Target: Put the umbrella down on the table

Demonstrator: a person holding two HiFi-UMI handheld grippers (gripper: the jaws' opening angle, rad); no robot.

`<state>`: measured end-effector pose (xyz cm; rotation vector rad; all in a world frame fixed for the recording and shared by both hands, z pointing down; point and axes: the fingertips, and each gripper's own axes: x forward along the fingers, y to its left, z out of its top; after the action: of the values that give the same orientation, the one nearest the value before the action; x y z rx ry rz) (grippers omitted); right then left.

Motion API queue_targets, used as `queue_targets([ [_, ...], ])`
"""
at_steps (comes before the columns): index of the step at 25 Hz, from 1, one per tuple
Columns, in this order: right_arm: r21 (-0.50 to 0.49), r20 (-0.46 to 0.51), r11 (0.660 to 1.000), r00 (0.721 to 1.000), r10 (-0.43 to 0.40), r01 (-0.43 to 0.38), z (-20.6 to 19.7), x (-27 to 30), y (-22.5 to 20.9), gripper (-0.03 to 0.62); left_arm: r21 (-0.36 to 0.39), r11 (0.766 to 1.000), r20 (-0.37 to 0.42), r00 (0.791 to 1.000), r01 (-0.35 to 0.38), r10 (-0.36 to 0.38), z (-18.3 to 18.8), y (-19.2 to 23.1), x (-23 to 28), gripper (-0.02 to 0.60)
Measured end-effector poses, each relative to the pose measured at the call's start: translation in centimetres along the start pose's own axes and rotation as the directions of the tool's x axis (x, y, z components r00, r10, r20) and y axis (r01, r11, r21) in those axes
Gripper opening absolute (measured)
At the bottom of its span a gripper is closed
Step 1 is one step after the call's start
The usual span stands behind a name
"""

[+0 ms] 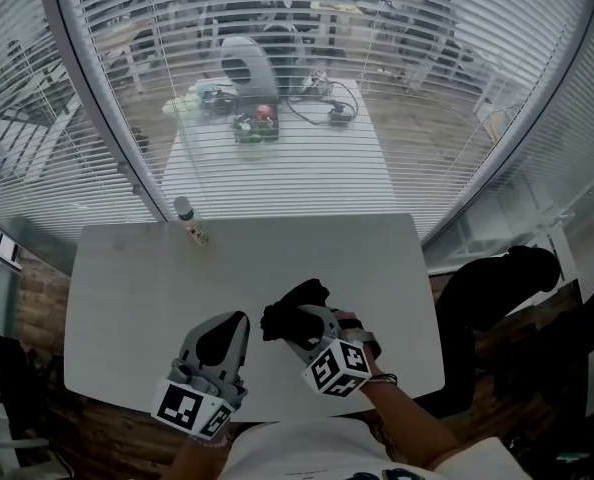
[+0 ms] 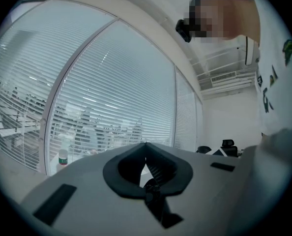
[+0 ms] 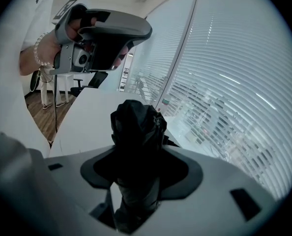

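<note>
A black folded umbrella (image 1: 282, 318) juts forward out of my right gripper (image 1: 312, 326), just above the near middle of the white table (image 1: 277, 258). In the right gripper view the umbrella (image 3: 136, 127) fills the gap between the jaws, and the right gripper (image 3: 138, 166) is shut on it, tilted downward toward the tabletop. My left gripper (image 1: 222, 340) hovers beside it at the near left, with its jaws together and nothing in them. In its own view the left gripper (image 2: 146, 146) points level, the tips meeting. The left gripper (image 3: 106, 33) also shows in the right gripper view, held by a hand.
A small bottle (image 1: 187, 213) with a green label stands at the table's far left edge, against the glass wall with blinds (image 1: 307, 88). A black office chair (image 1: 497, 288) stands right of the table. Behind the glass is another table (image 1: 277, 158) with clutter.
</note>
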<state>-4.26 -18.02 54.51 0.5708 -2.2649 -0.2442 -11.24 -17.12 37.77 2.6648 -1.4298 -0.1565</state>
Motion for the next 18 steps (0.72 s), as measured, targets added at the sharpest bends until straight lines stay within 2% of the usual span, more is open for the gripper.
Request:
queue_targets([
  [18,-0.051,-0.095,0.995,0.992,0.078,-0.083,-2.8,3.5,1.5,0.233,-0.012,1.000,0.001,1.000,-0.011,0.011,-0.2,0.4,0.0,0.012],
])
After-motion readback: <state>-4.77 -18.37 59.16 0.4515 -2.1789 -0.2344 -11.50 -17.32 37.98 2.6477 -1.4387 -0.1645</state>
